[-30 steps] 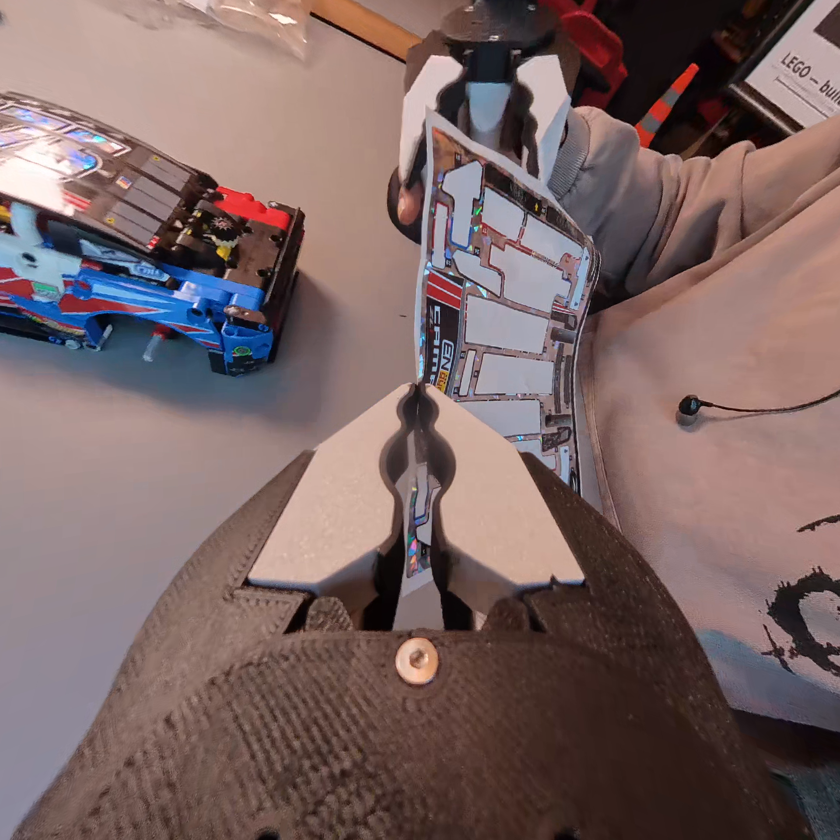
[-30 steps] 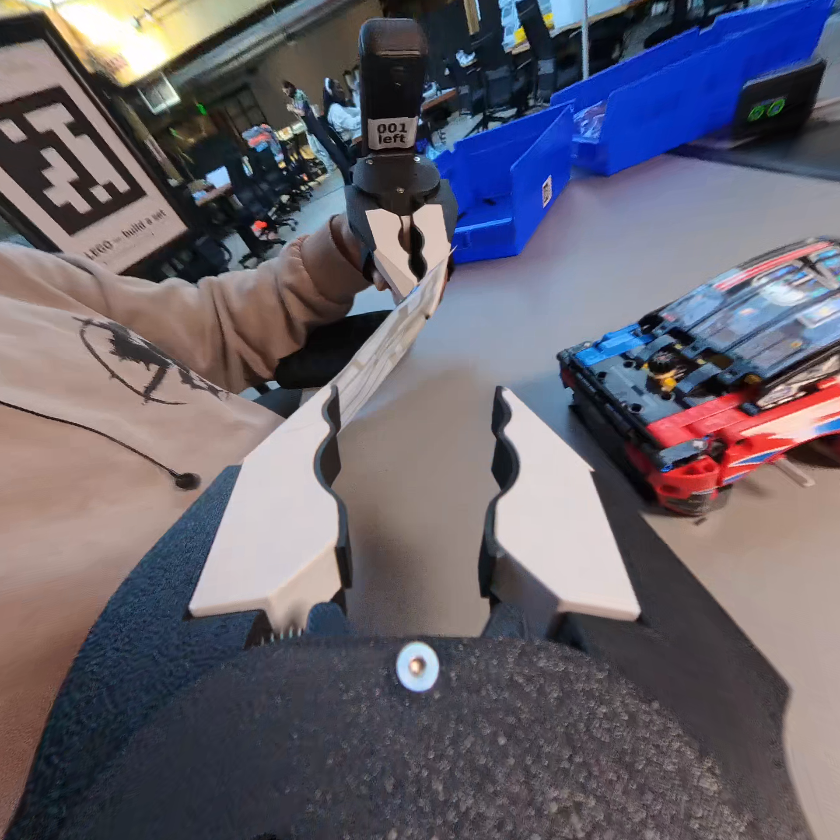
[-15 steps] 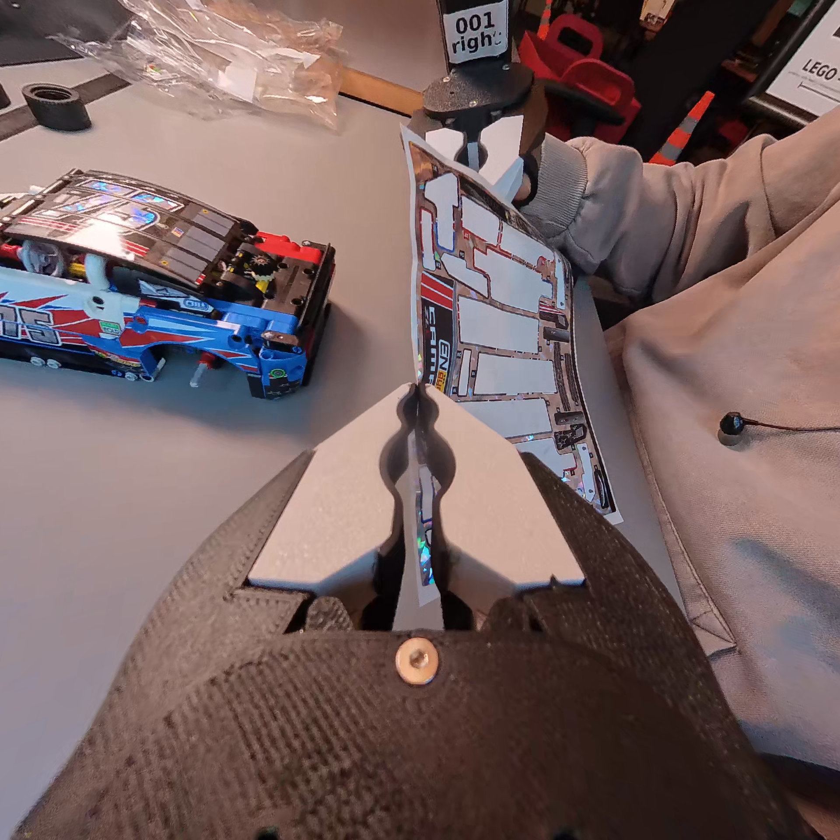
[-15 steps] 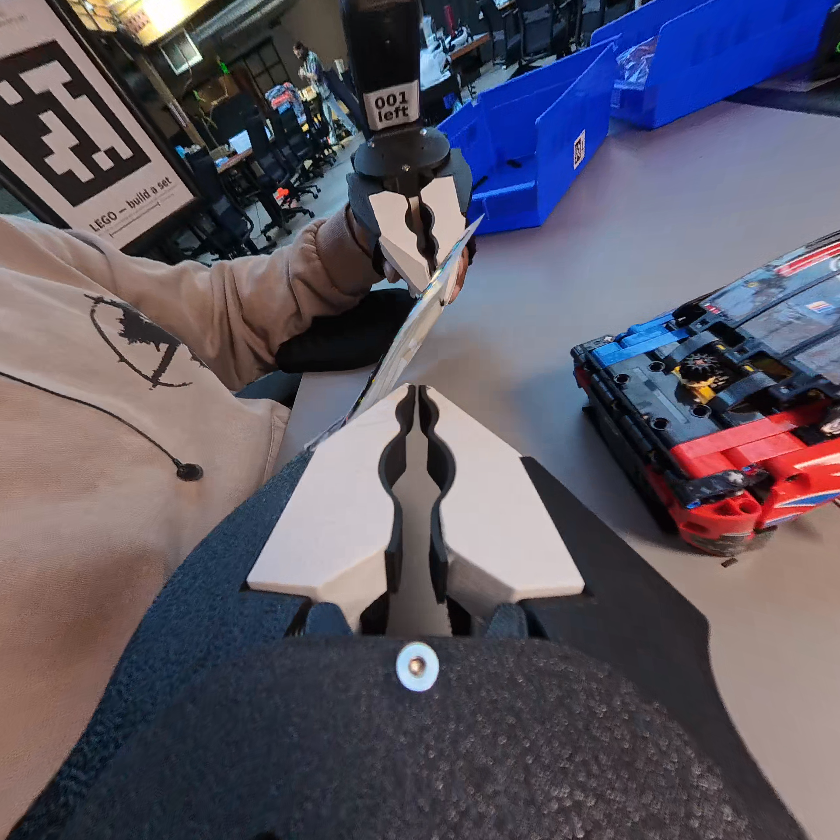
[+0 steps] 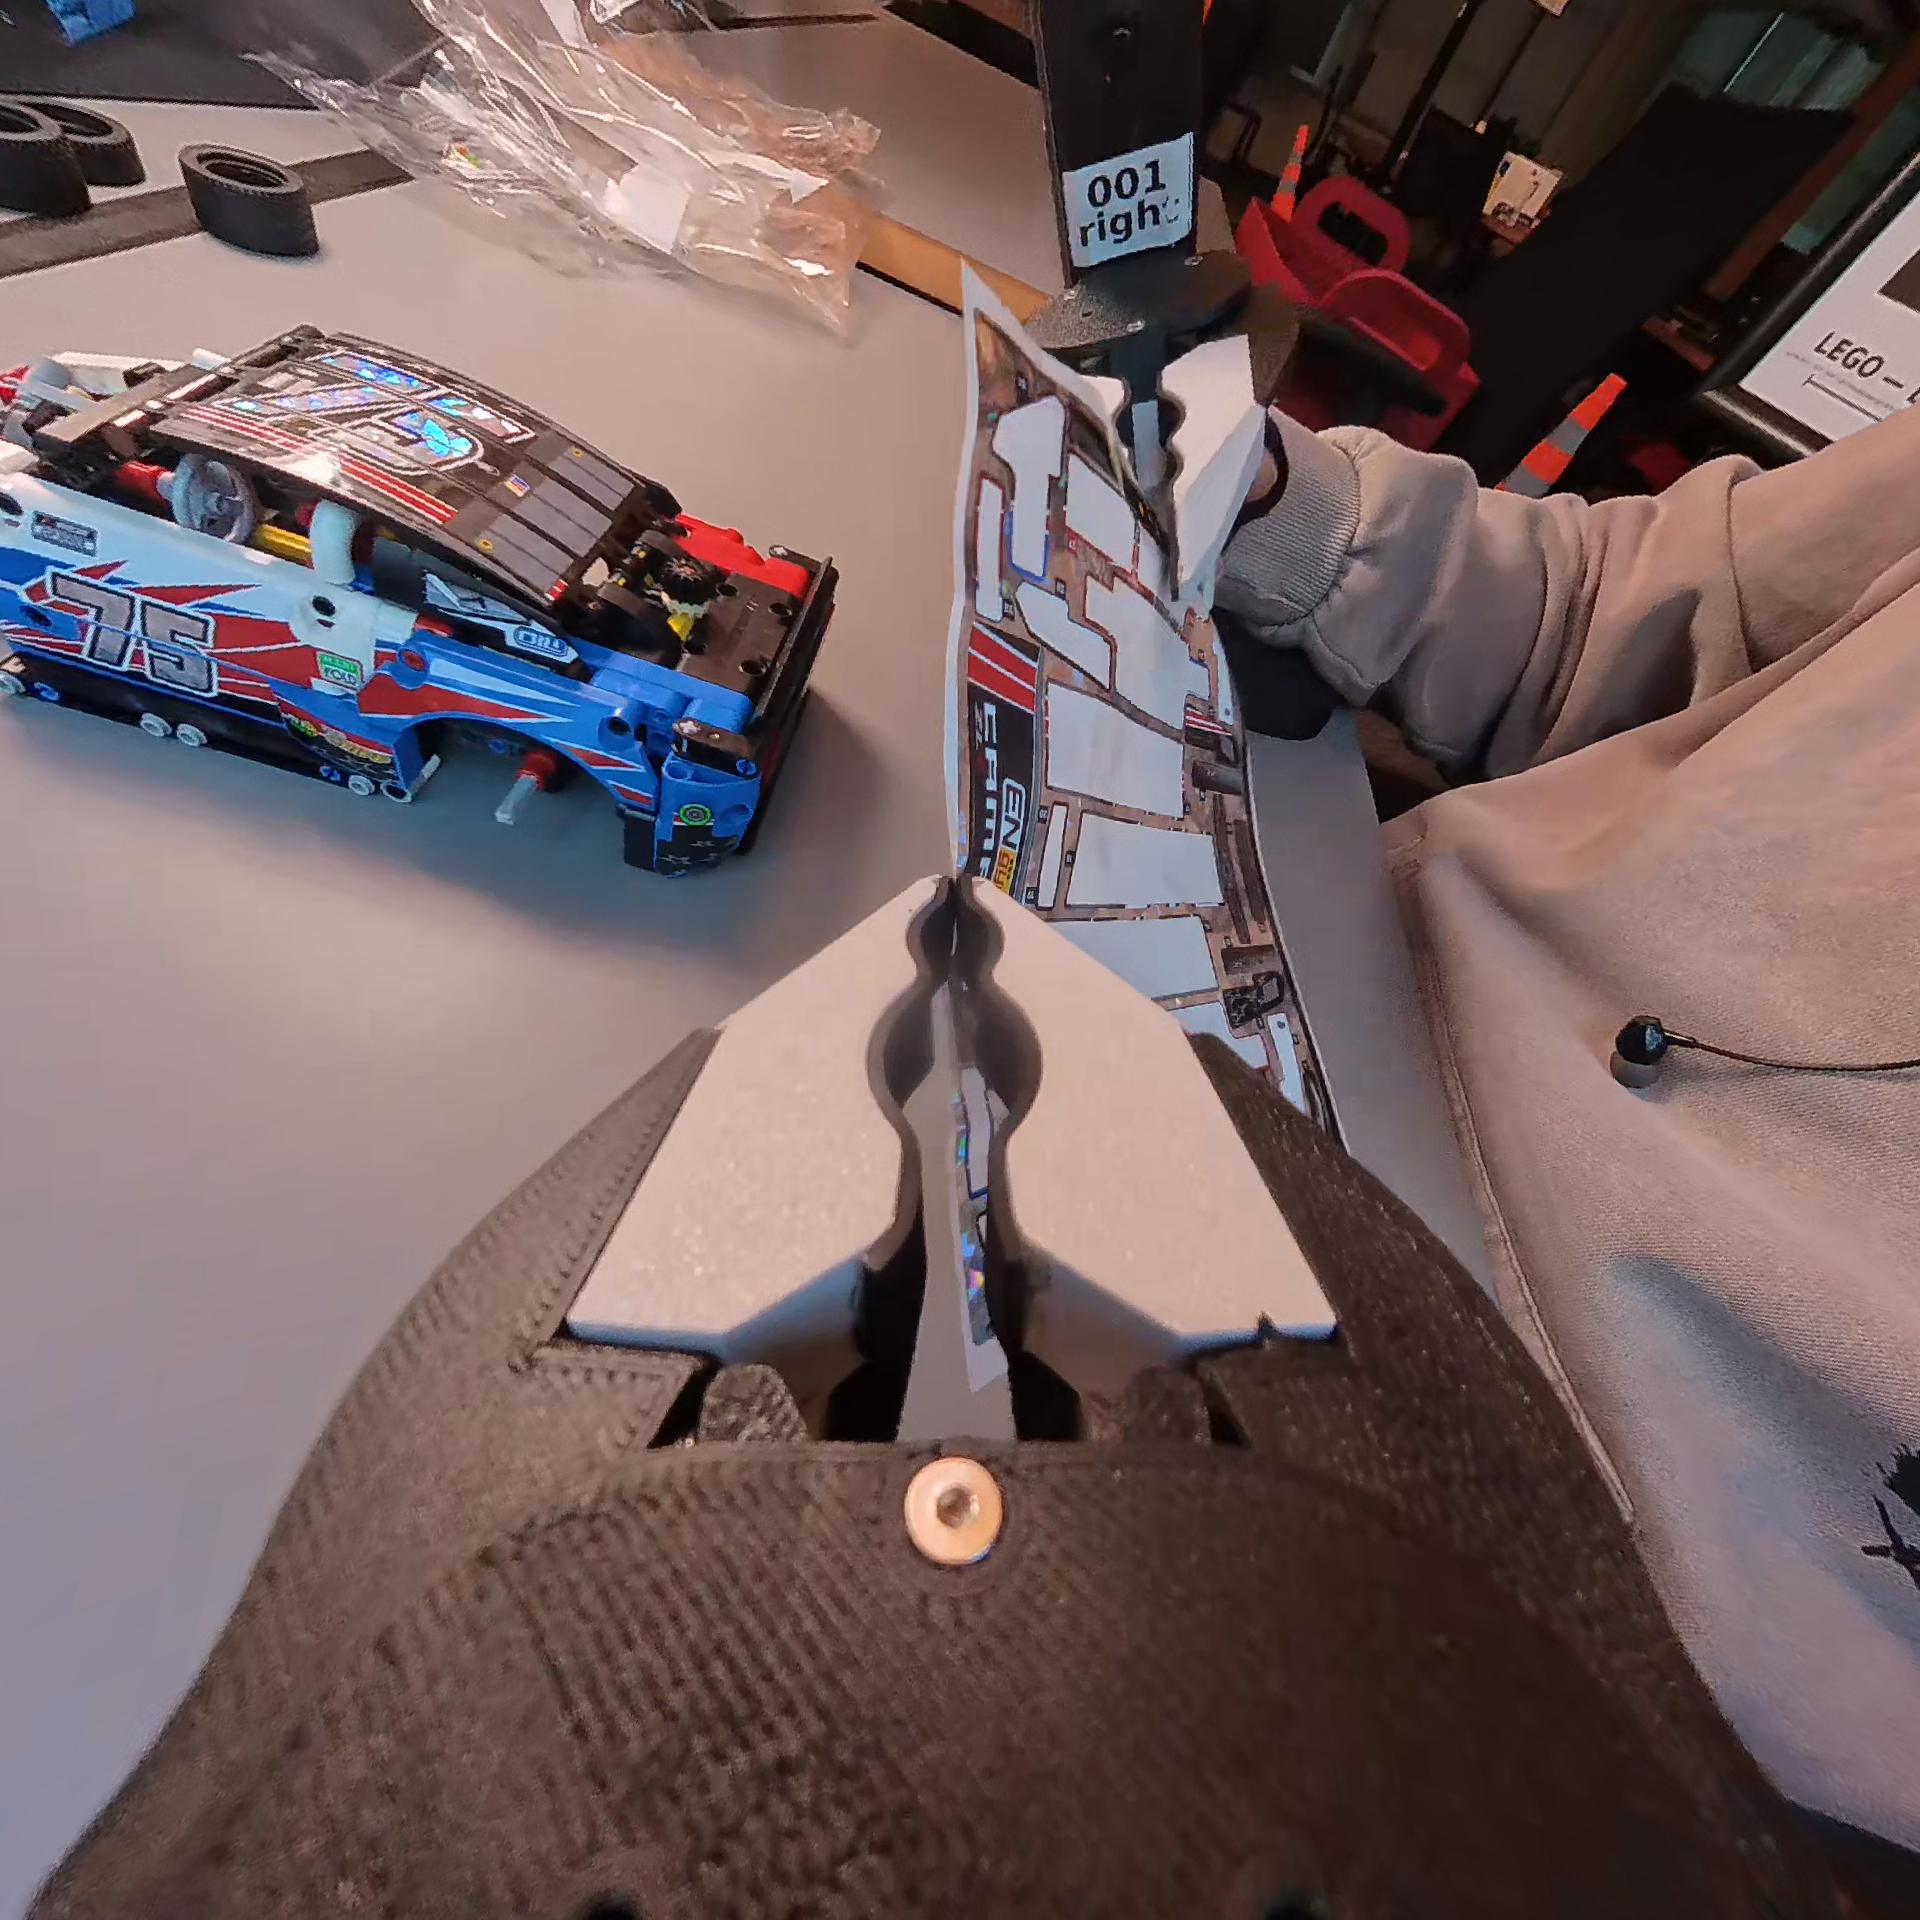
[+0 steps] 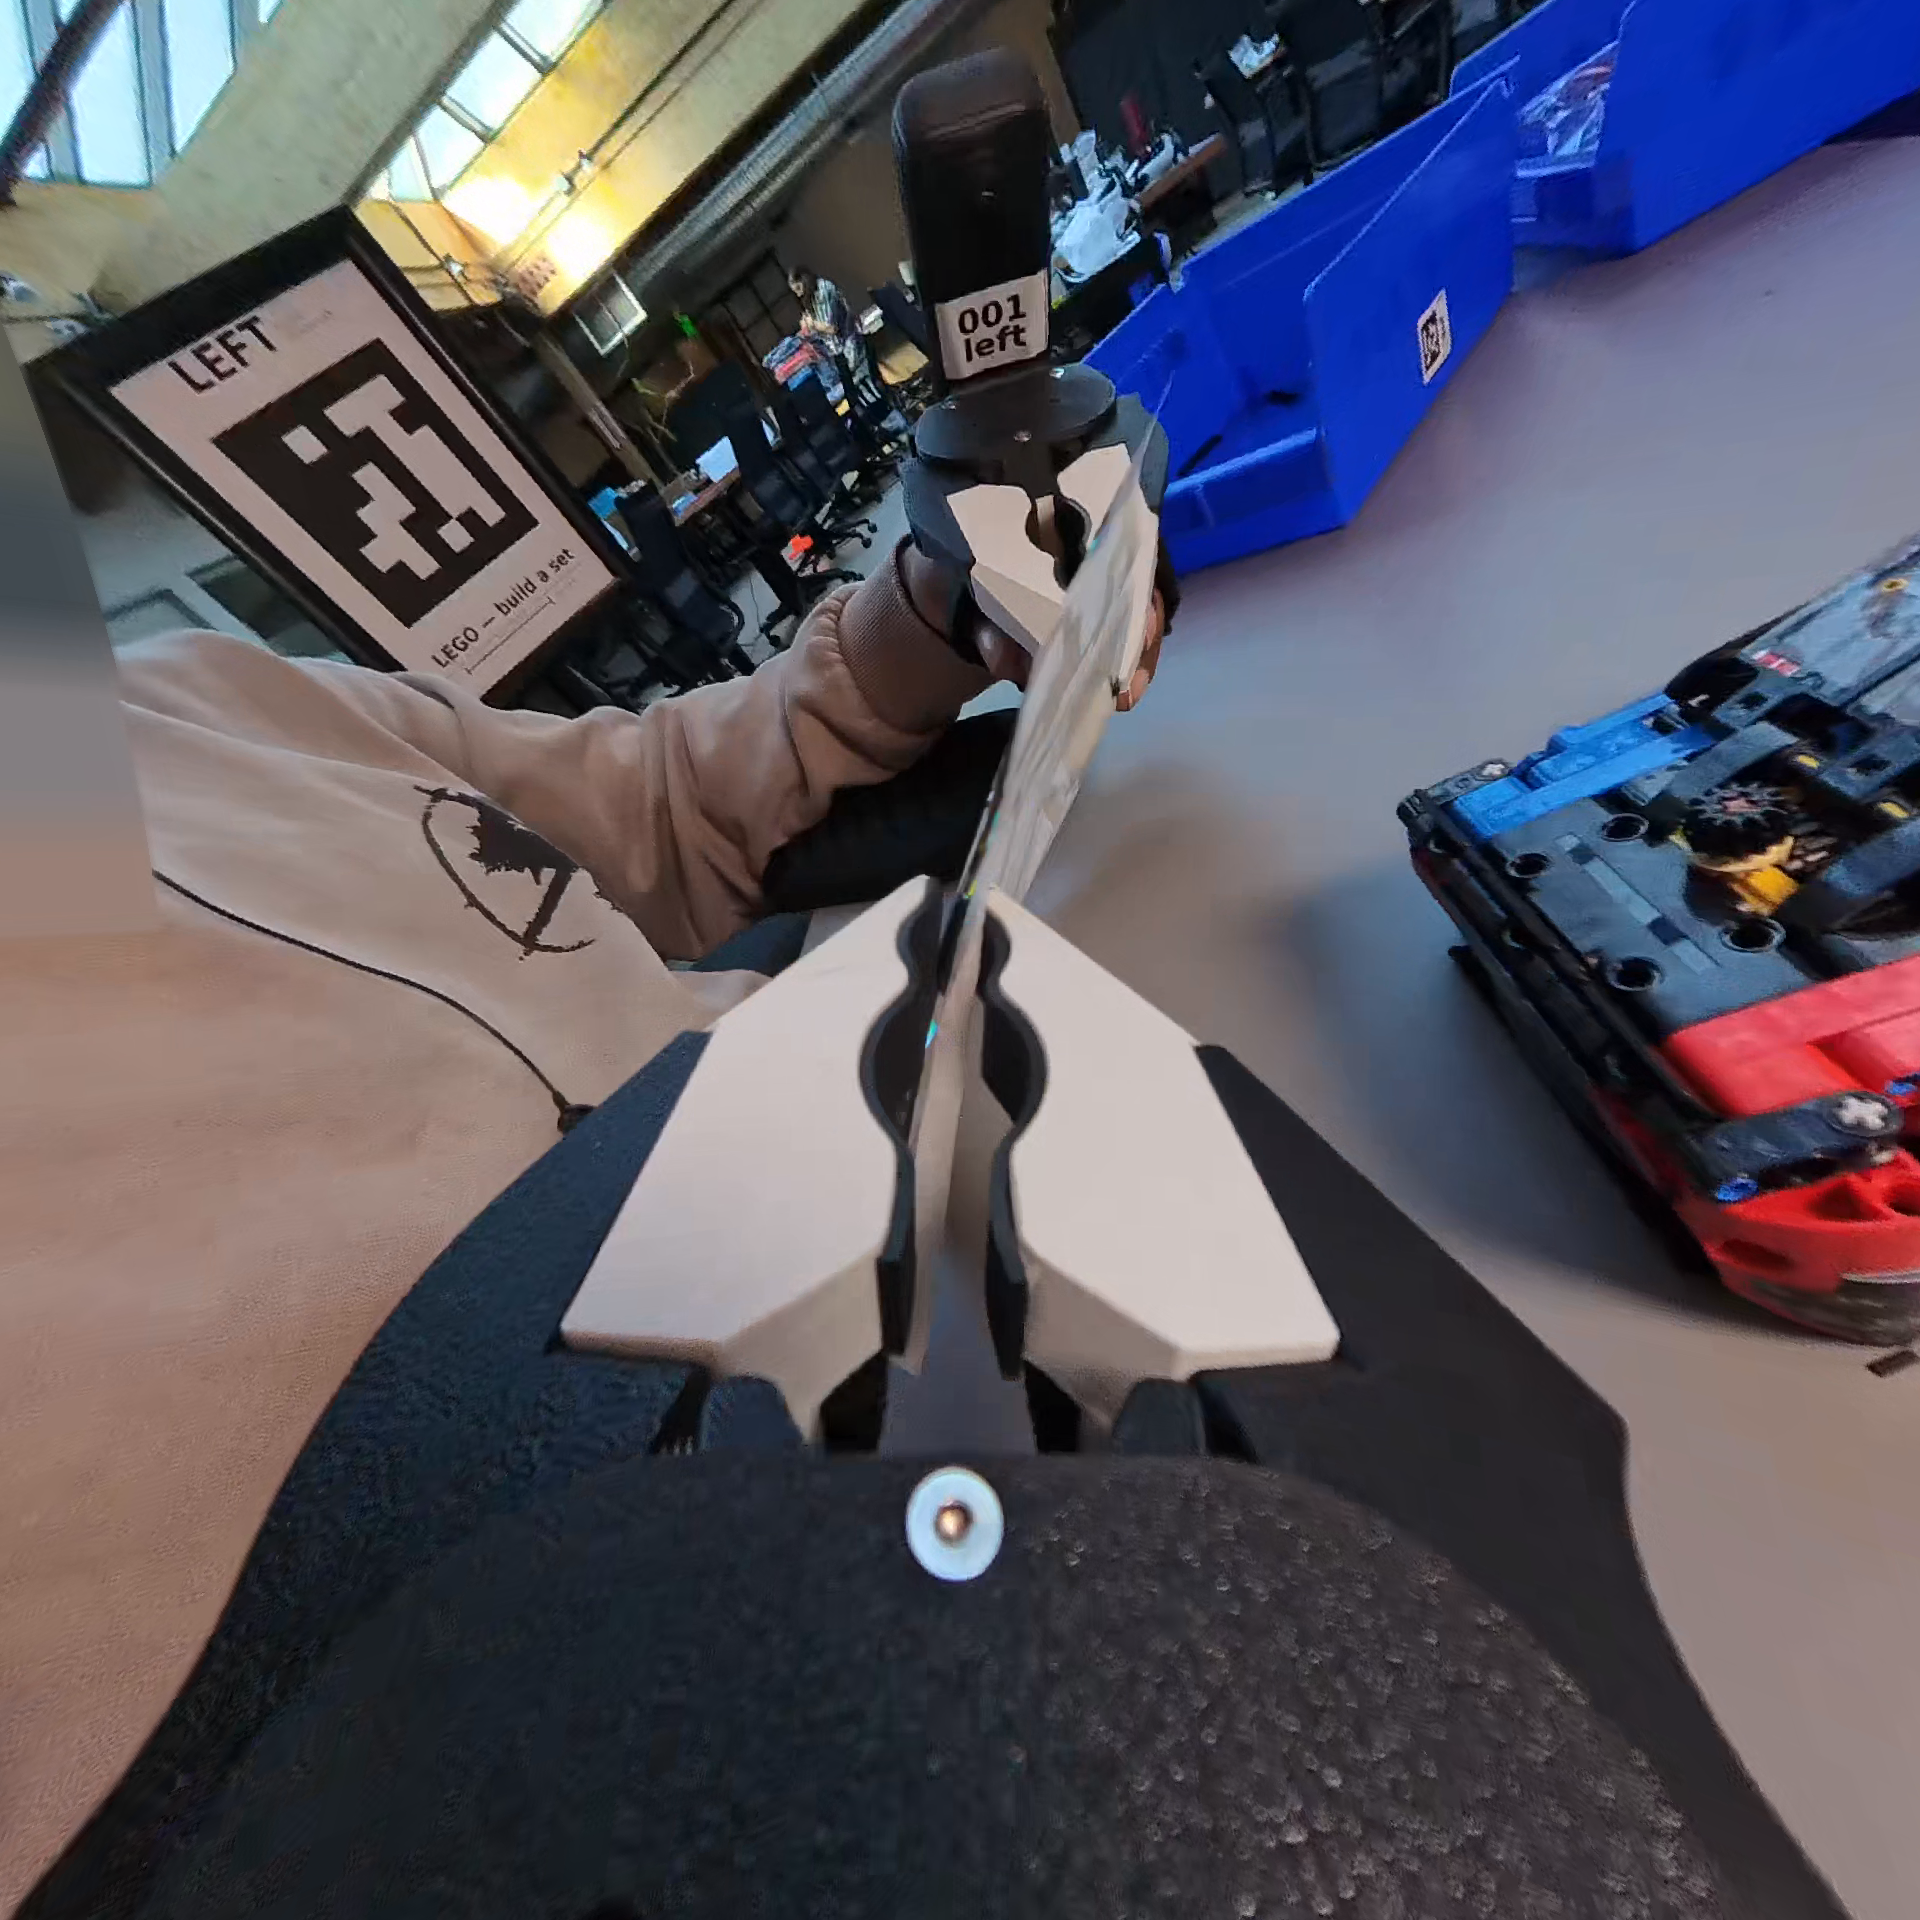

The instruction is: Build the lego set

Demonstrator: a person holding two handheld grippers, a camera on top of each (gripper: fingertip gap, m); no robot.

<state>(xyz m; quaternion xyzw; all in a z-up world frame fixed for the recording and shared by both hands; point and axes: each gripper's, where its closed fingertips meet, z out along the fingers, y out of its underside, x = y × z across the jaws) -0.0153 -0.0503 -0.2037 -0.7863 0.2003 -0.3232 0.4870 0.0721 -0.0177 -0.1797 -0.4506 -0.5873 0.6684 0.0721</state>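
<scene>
One lego car on the table; both grippers' jaws pinch one sticker sheet.

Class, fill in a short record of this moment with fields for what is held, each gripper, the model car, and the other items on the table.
held item: sticker sheet, mostly used, stretched between both grippers above the table
left gripper: shut on the sheet's near end
right gripper: shut on the opposite end
lego car: on the table, left of the sheet, no wheels fitted
loose tyres: far left, apart from the car
plastic bags: crumpled, behind the car
blue bins: far side of the table
</scene>
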